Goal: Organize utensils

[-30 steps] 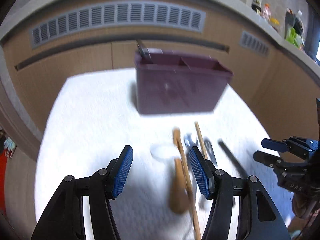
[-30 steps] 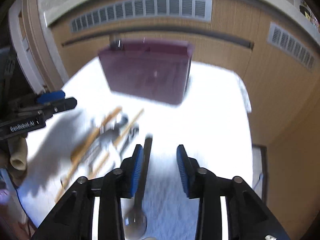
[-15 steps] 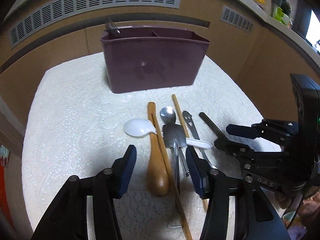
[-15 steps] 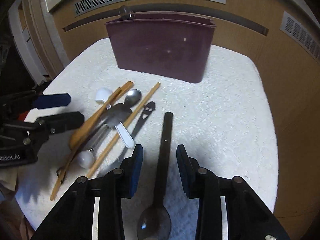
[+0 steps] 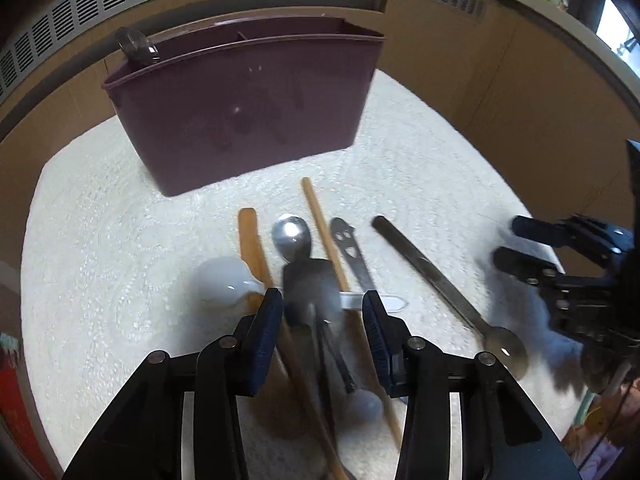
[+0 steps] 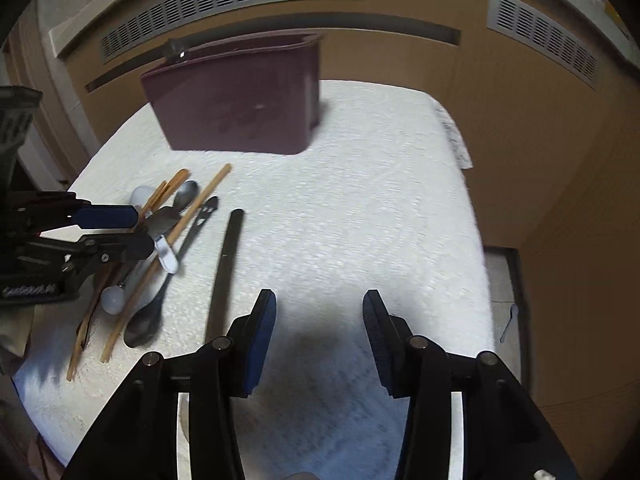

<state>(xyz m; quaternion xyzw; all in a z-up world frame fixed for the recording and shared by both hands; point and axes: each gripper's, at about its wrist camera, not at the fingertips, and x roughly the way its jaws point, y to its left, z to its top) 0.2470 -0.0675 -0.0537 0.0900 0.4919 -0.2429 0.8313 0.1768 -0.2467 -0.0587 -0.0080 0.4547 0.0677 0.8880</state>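
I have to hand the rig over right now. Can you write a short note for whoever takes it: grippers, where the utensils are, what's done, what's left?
Left gripper: open, empty, low over the utensil pile, straddling the small metal spatula.
Right gripper: open, empty, over bare white cloth; the long dark spoon lies just to its left.
Pile on the cloth: wooden spoon, chopsticks, metal spoon, white plastic spoon, bottle opener.
Done: one utensil stands in the left end of the purple holder.
Left: everything on the cloth still goes in the holder.
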